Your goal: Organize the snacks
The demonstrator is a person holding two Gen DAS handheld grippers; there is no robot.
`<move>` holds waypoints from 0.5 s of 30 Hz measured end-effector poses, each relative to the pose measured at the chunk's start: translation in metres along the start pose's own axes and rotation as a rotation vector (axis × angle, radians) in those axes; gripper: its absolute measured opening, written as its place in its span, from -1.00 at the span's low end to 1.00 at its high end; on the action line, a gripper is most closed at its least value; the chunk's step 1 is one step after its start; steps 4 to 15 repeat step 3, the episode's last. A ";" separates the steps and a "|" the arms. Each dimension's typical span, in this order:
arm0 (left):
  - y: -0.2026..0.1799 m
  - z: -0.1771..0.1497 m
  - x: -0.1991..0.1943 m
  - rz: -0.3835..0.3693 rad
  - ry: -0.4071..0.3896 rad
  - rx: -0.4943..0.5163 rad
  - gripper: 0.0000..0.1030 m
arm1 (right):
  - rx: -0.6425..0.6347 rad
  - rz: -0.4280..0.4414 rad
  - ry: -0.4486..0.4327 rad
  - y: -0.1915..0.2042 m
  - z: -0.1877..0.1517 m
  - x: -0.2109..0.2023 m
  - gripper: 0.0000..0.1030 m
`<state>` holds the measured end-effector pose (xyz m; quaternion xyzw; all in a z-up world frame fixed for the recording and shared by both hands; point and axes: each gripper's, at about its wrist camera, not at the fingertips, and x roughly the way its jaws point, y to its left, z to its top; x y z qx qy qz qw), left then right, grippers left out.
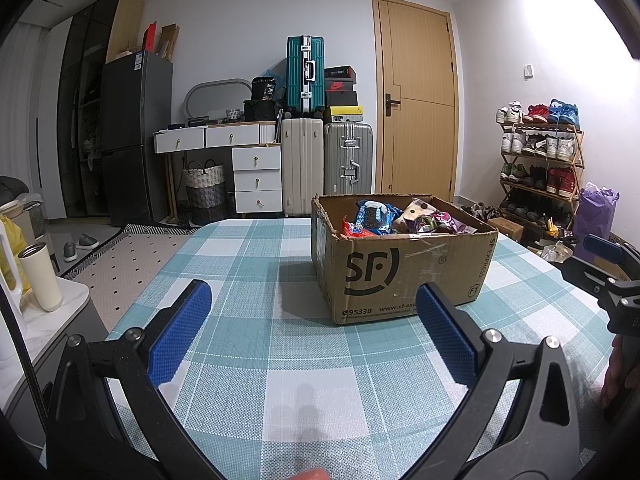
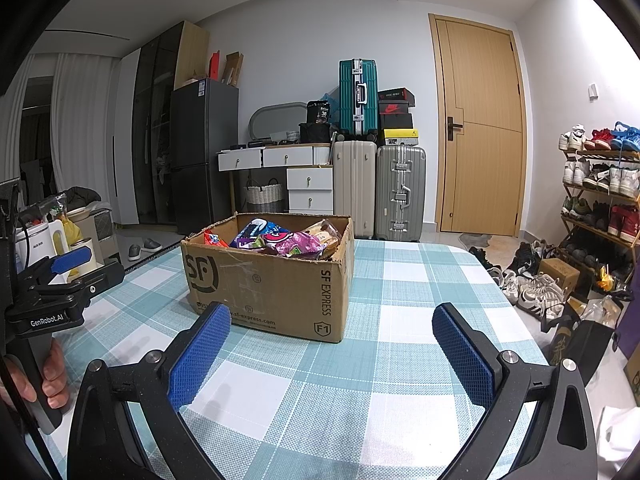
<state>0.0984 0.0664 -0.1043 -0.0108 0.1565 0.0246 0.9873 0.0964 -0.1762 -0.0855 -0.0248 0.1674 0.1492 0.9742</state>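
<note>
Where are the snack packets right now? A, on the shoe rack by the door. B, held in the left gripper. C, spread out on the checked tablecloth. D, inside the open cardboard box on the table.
D: the colourful snack packets all sit inside the open cardboard box on the table, while the left gripper and right gripper are both open and hold nothing.

A teal-and-white checked cloth [image 1: 256, 360] is seen under a brown box [image 1: 400, 276] printed black; blue pads [image 2: 200, 360] are fitted on black grippers.
</note>
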 end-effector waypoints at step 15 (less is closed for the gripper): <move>0.000 0.000 0.000 -0.003 0.003 0.000 0.98 | 0.001 0.000 0.001 0.000 0.000 0.000 0.99</move>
